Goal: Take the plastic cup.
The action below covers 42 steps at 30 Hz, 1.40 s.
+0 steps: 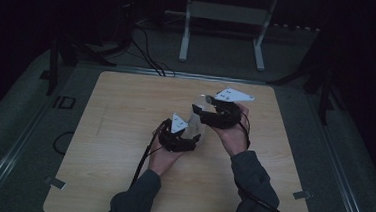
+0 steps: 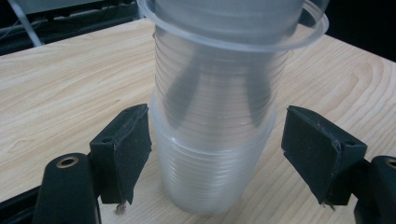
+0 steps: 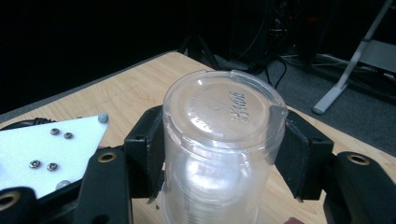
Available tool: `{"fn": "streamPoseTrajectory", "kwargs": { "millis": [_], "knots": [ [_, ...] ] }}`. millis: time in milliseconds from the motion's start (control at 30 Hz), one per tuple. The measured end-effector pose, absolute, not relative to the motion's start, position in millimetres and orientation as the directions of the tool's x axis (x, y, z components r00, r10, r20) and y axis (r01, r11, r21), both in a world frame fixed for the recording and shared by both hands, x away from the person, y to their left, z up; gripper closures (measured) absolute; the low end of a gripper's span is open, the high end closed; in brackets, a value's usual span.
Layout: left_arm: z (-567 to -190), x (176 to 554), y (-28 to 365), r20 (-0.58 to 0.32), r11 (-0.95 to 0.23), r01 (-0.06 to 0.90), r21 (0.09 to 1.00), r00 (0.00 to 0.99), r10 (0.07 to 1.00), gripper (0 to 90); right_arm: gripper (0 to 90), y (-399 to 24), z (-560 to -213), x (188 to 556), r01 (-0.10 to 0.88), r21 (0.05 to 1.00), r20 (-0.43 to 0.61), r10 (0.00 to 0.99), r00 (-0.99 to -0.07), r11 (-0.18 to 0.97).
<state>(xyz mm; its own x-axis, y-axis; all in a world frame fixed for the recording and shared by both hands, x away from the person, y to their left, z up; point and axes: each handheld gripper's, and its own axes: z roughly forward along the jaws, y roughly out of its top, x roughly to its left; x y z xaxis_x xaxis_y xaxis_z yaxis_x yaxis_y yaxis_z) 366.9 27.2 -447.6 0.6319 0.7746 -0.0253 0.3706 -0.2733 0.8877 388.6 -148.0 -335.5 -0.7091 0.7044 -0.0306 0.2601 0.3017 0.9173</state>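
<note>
Dark room, dim floor beyond; pale wood-grain tabletop as the work surface.

Item: stack of clear ribbed plastic cups, nested upside down, standing near the middle of the tabletop, base of the topmost cup uppermost.

Left gripper: low on the stack, jaws partly apart. One pad lies against or just beside the stack's lower wall; the other pad stands clear of it. Not a grip.

Right gripper: high on the stack. In the right gripper view its black pads press both sides of the topmost cup, closed on it.

Risks, as judged:
- Lower cups are unclamped; a lift of the top cup may drag nested cups up with it, since thin cups stick together.
- A sideways pull may tip the stack over on the tabletop, the left jaws giving support on one side at most.
- Hard squeeze may buckle the thin wall and lock the cups tighter.
</note>
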Motion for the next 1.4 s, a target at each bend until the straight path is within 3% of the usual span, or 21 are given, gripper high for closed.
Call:
{"fn": "streamPoseTrajectory", "kwargs": {
  "millis": [1400],
  "knots": [
    [-447.9, 347.1, 41.9, -0.062, -0.247, 0.38, 0.891, 0.641, 0.765, 24.4, 39.6, -178.2, -295.2, 373.7, 0.195, 0.95, -0.05, 0.735, -0.676, 0.244]
  ]
}}
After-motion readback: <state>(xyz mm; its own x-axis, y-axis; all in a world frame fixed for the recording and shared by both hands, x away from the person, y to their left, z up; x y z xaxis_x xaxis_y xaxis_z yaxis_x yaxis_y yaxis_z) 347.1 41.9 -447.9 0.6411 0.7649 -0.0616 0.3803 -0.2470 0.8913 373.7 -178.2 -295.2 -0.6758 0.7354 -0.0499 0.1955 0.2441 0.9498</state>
